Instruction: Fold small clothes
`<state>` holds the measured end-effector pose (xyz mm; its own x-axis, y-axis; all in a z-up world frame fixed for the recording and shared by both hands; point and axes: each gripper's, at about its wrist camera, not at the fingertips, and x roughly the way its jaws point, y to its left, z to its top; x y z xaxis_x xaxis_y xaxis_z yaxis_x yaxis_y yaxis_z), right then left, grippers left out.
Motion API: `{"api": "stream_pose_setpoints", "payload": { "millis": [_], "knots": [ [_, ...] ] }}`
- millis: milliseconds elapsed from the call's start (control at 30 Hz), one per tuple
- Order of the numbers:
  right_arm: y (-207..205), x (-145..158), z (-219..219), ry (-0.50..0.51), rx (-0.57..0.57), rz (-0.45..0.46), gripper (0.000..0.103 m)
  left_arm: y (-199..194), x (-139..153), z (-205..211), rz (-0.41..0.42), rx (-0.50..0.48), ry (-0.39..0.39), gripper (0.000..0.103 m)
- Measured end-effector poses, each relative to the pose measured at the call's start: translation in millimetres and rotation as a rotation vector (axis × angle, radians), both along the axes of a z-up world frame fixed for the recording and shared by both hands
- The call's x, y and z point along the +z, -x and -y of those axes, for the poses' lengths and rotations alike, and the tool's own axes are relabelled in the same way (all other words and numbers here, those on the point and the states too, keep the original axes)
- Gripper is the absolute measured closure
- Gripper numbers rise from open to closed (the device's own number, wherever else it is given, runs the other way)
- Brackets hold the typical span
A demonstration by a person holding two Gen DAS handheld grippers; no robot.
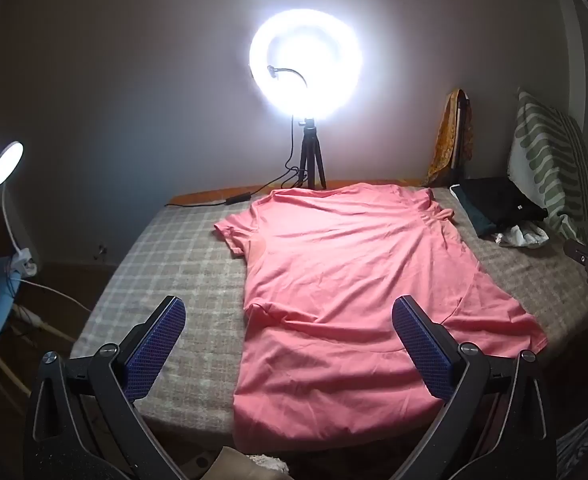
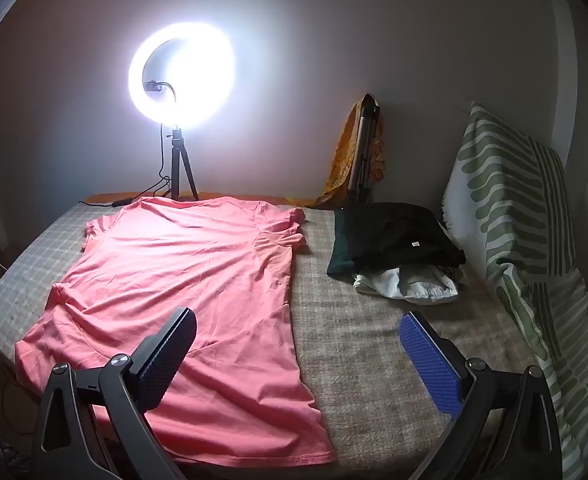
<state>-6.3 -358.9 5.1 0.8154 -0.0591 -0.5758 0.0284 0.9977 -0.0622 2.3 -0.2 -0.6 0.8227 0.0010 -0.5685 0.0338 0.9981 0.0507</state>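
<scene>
T-shirt (image 1: 345,292) flat, both claws wide open, empty

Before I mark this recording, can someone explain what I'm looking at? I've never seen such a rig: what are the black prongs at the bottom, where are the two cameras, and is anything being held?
The prongs are hand-held tongs, one pair in each of a person's hands, with a wide-angle camera on each looking forward along its two fingers. One picture comes from the left tongs, the other from the right tongs. Both stand wide open above the near edge of a bed and hold nothing. On the checked bedcover a pink T-shirt lies spread flat, collar toward the far wall, not yet folded. Beside it, to the right, sits a pile of dark clothes with something white underneath, then a green-patterned cushion. A lit ring light on a tripod stands at the far edge.
</scene>
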Motion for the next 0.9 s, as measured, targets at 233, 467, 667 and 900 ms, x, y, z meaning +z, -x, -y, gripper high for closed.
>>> {"api": "stream_pose_setpoints", "payload": {
  "millis": [233, 467, 667, 900],
  "knots": [
    [-0.5, 0.1, -1.1, 0.004, 0.002, -0.001, 0.000, 4.1, 0.7, 5.4, 0.021, -0.006, -0.003, 0.000],
    [0.4, 1.5, 0.7, 0.004, -0.004, 0.003, 0.000, 4.4, 1.3, -1.1, 0.022, -0.004, 0.004, 0.000],
    [-1.5, 0.0, 1.5, 0.007, 0.001, 0.002, 0.000, 2.8, 3.0, -2.5, 0.023, 0.001, 0.007, 0.000],
    [-1.5, -0.3, 0.1, 0.005, 0.004, 0.001, 0.000, 2.5, 5.9, -1.6, 0.026, 0.004, 0.005, 0.000]
  ]
}}
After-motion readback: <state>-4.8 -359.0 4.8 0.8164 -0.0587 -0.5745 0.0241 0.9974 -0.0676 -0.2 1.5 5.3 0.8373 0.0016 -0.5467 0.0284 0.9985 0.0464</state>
